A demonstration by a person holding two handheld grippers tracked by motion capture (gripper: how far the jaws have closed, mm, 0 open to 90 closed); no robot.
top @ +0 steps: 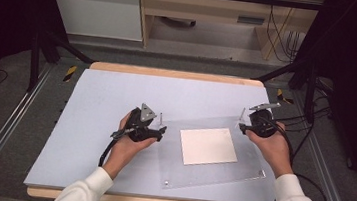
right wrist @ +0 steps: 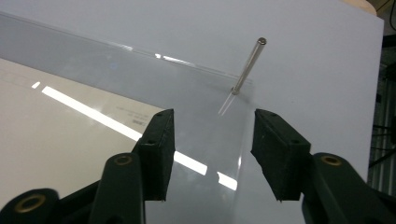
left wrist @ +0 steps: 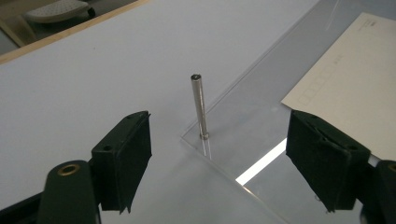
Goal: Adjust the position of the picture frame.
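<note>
I am holding both grippers apart, the left gripper (left wrist: 218,158) nearing a metal pin (left wrist: 200,105); closing off-centre risks tilting it and shifting the clear sheet (top: 240,160), while the right gripper (right wrist: 212,154) is hovering empty.

The high view looked down and forward from above the person's side, taking in the whole table (top: 89,121). Each gripper view sat low and close behind its own black jaws, facing one corner of the clear sheet (top: 241,157) and its upright metal pin (left wrist: 200,105). All three shared that sheet and the pale card (top: 208,146).
</note>
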